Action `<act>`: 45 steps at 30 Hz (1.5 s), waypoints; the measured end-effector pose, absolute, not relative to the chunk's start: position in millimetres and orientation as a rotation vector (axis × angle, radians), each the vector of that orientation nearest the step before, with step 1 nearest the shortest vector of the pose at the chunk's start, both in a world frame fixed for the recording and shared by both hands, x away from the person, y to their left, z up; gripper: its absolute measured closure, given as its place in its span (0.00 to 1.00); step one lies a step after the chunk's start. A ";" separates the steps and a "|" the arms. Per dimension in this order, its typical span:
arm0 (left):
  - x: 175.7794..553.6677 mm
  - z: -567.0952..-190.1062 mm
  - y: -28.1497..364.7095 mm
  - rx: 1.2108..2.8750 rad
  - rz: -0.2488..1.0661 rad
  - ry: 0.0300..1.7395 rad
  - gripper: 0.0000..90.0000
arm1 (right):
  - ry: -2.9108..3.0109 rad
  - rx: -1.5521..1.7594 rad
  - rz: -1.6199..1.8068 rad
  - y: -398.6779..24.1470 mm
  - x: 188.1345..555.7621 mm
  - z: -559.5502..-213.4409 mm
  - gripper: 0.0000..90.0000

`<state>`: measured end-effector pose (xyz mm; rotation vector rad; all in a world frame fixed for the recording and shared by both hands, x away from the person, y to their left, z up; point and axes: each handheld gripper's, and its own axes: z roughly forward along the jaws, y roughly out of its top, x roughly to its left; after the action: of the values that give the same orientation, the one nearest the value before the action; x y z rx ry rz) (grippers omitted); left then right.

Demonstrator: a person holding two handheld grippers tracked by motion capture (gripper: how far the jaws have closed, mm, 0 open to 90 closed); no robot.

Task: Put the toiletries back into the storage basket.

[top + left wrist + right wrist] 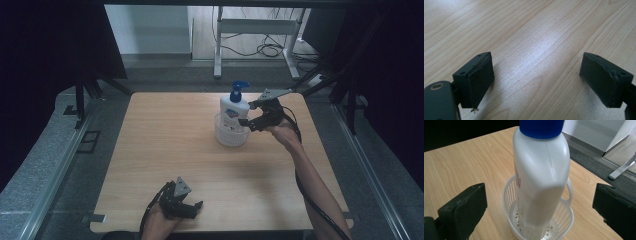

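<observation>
High view: my right gripper (250, 114) stands at the far right of the worktop (165, 150), just beside the pump bottle (234, 111); my left gripper (192, 207) rests low at the near edge, well apart from the bottle.

The bottle is white with a blue pump head and a blue label on its front; it stands upright inside a small white slotted basket (222, 137), which sits on the worktop right of centre, toward the far side.

Right gripper view: my right gripper (540, 202) has its jaws spread wide, one at the lower left and one at the lower right of the view; the bottle (541, 177) rises between them with clear wood showing on either side, so the pads press on nothing; the jaws hold nothing. The basket (567, 217) shows a perforated floor, slotted walls and a loop handle on its far side; the bottle's base rests on that floor.

Left gripper view: my left gripper (536, 80) is likewise opened wide, the jaws pointing down at bare wood grain; nothing lies between them and nothing is held.

My right forearm reaches in from the lower right corner of the high view, a black cable trailing along it; my left hand enters at the bottom edge.
</observation>
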<state>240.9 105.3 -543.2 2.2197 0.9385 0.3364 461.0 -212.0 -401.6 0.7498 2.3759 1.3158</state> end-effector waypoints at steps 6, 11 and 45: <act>240.9 -543.2 105.3 2.220 0.337 0.939 0.13 | 2.376 0.769 1.313 -217.2 451.6 -401.3 0.00; 240.9 -543.1 105.3 2.220 0.336 0.939 0.13 | 2.379 0.787 1.308 -221.4 443.7 -403.4 0.00; 241.1 -543.0 105.4 2.221 0.338 0.936 0.13 | 2.400 0.802 1.239 -243.7 394.7 -431.8 0.02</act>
<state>241.1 105.4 -543.0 2.2213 0.9361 0.3377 394.7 -243.7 -431.8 0.8017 2.4002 1.2388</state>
